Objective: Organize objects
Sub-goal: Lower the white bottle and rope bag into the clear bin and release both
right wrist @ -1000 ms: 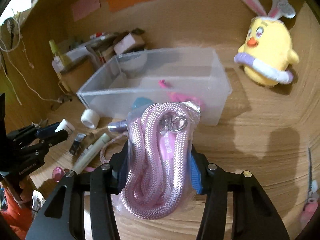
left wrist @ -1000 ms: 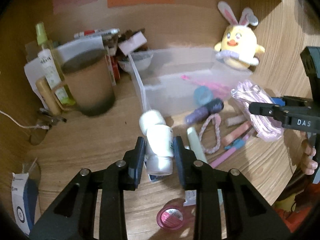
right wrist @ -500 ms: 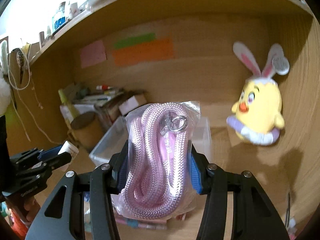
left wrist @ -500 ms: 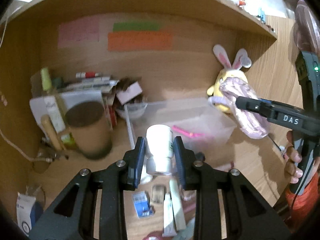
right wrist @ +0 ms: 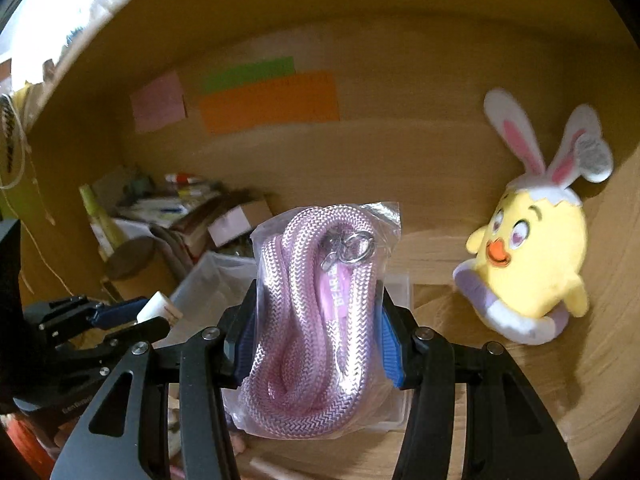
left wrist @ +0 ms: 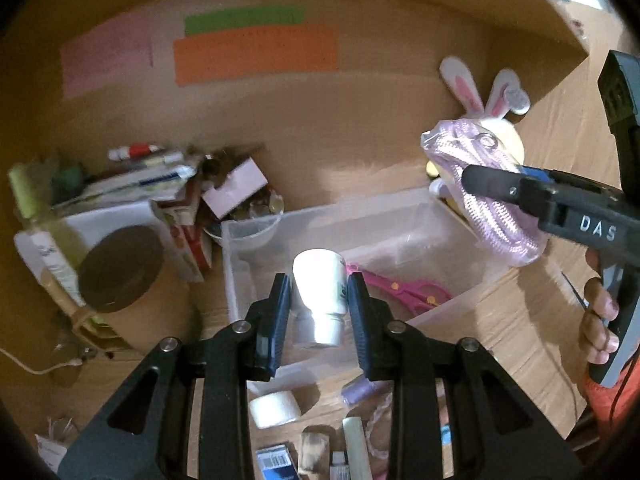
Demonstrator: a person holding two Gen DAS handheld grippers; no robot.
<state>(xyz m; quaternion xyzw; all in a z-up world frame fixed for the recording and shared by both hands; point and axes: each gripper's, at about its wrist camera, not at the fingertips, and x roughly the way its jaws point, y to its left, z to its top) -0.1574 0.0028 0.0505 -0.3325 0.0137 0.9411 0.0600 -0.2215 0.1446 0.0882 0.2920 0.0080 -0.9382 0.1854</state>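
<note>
Holding a small white bottle point(left wrist: 319, 298) pinched in my left gripper point(left wrist: 319, 300) above the clear bin's point(left wrist: 424, 204) near-left corner, I carry a bagged pink rope point(right wrist: 316, 316) clamped in the right gripper point(right wrist: 316, 320) over the bin's right end. The bottle looks light, rigid and slick, best gripped across its body, while the rope is soft and its plastic bag slippery, so mid-bundle suits. "DAS" marks one gripper; the rope's tag reads roughly "BEAR".
</note>
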